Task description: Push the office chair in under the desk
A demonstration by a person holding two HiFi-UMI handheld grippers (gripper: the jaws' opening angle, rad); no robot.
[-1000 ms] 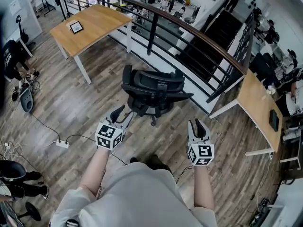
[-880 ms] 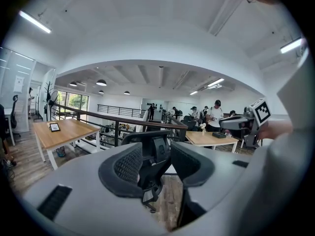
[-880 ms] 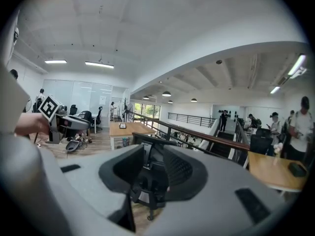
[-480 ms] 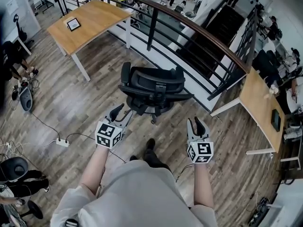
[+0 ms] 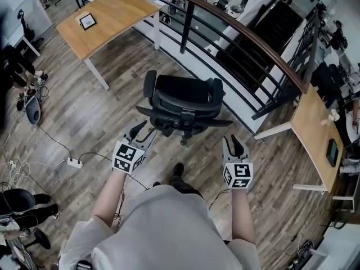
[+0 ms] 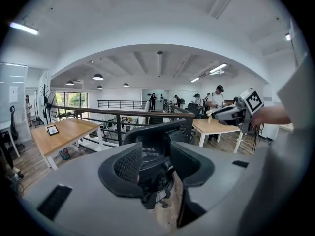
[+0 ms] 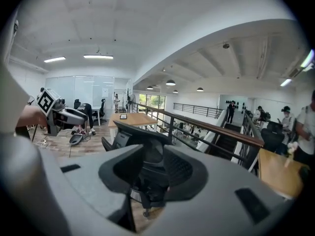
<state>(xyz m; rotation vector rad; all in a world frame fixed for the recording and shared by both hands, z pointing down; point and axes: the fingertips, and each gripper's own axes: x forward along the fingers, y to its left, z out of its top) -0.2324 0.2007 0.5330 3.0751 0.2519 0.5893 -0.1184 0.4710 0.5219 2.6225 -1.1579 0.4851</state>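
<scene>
A black office chair stands on the wood floor with its back toward me, clear of the wooden desk at the upper left. My left gripper is open just short of the chair's left side, with nothing between its fingers. My right gripper is open too, a little back from the chair's right armrest. In the left gripper view the chair fills the gap between the jaws, and the right gripper shows at the right. In the right gripper view the chair is straight ahead, with the left gripper at the left.
A dark railing with a stairwell behind it runs just beyond the chair. A second wooden desk stands at the right. A power strip and cables lie on the floor at the left. A tablet lies on the left desk. People sit at the far left.
I have stepped forward: the chair has come nearer and both grippers have closed most of the distance to it. The jaws stay as they were.
</scene>
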